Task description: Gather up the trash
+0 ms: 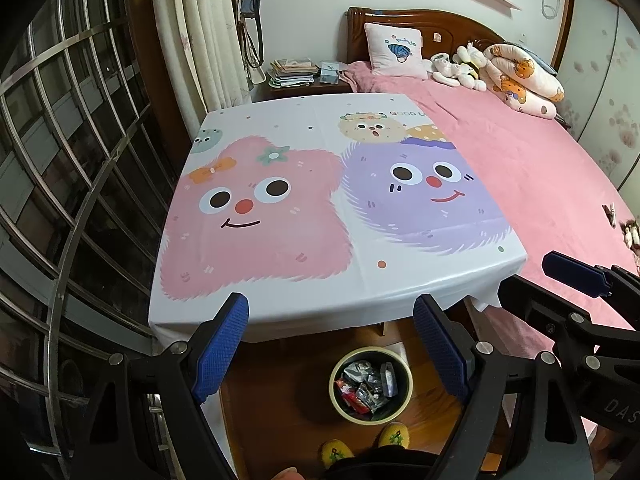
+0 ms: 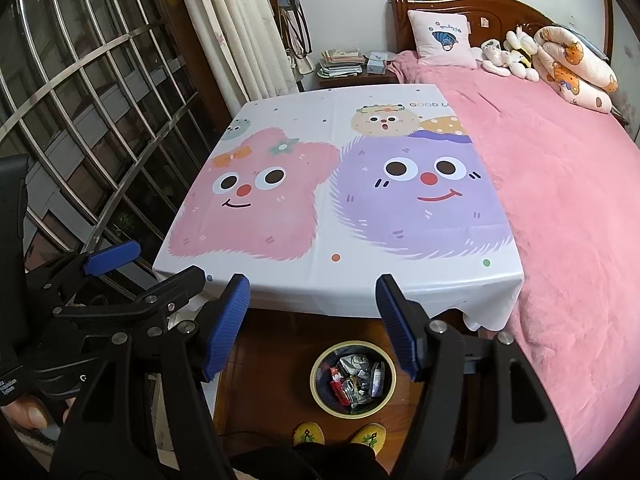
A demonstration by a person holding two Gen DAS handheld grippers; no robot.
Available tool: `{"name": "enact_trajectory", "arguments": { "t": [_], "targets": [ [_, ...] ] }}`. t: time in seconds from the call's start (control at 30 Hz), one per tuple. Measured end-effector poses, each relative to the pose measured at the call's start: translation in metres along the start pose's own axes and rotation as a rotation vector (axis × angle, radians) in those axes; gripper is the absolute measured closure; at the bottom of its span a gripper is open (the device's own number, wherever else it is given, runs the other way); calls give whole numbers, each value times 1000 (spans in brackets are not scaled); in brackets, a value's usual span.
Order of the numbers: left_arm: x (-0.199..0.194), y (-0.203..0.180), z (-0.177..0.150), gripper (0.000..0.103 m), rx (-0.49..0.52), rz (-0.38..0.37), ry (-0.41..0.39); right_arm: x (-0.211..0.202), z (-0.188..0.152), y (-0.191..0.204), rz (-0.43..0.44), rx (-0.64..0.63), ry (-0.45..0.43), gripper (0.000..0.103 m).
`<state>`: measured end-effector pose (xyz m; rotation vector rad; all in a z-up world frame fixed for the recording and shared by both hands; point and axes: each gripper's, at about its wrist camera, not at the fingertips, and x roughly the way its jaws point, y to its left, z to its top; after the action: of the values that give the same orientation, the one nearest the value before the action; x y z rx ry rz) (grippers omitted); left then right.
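A round bin (image 1: 335, 394) (image 2: 313, 382) with a pale rim stands on the wood floor just in front of the table. It holds crumpled wrappers and packets (image 1: 368, 388) (image 2: 354, 380). My left gripper (image 1: 332, 302) hangs open above the bin and the table's near edge, with nothing between its blue pads. My right gripper (image 2: 312, 280) is beside it and open too, also with nothing in it. Each gripper shows in the other's view: the right one (image 1: 526, 272) at the right edge, the left one (image 2: 168, 260) at the left.
The table (image 1: 280, 240) (image 2: 320, 220) wears a white cloth printed with pink and purple cartoon faces. A pink bed (image 1: 520, 160) (image 2: 560, 180) touches its right side. A barred window (image 1: 80, 160) is on the left. A person's yellow slippers (image 1: 394, 434) (image 2: 308, 434) stand near the bin.
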<state>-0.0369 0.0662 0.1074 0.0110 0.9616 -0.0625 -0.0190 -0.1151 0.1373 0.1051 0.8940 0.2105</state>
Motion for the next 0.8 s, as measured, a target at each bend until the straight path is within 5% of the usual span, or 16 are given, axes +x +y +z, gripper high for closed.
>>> {"name": "enact_trajectory", "arguments": {
  "t": [0.8],
  "targets": [
    [2, 7, -4, 17, 5, 4, 0, 3, -8, 8, 8, 9, -1, 40]
  ]
}}
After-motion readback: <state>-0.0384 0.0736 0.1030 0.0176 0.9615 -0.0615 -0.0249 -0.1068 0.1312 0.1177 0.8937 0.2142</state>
